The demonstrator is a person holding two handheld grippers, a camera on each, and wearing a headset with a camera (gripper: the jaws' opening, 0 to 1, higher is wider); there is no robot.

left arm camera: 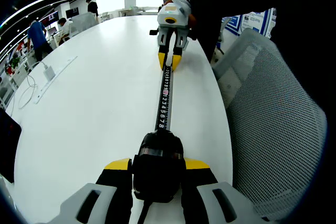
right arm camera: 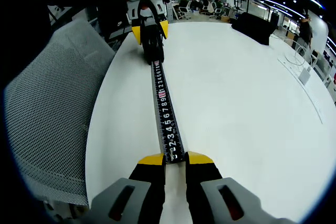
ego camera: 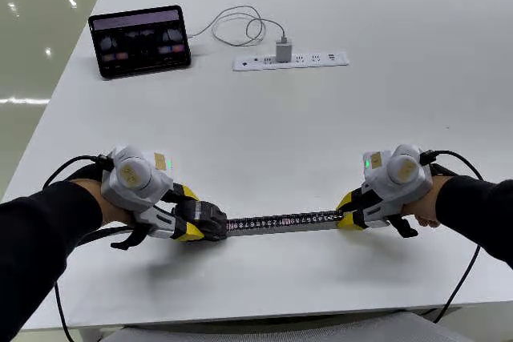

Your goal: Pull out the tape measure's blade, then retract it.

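As I see it: the left hand-held gripper [ego camera: 192, 215] is clamped on the black tape measure [ego camera: 213, 220]. One blade [ego camera: 284, 220] lies drawn out along the white tabletop [ego camera: 321, 118] near its front edge, its tip pinched in the right hand-held gripper [ego camera: 349, 216].

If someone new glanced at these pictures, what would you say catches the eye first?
The tape measure's blade, pulled out along the near edge of the white table, stands out: the left gripper clamps its black case and the right gripper pinches its tip. Farther back lie a tablet and a power strip.
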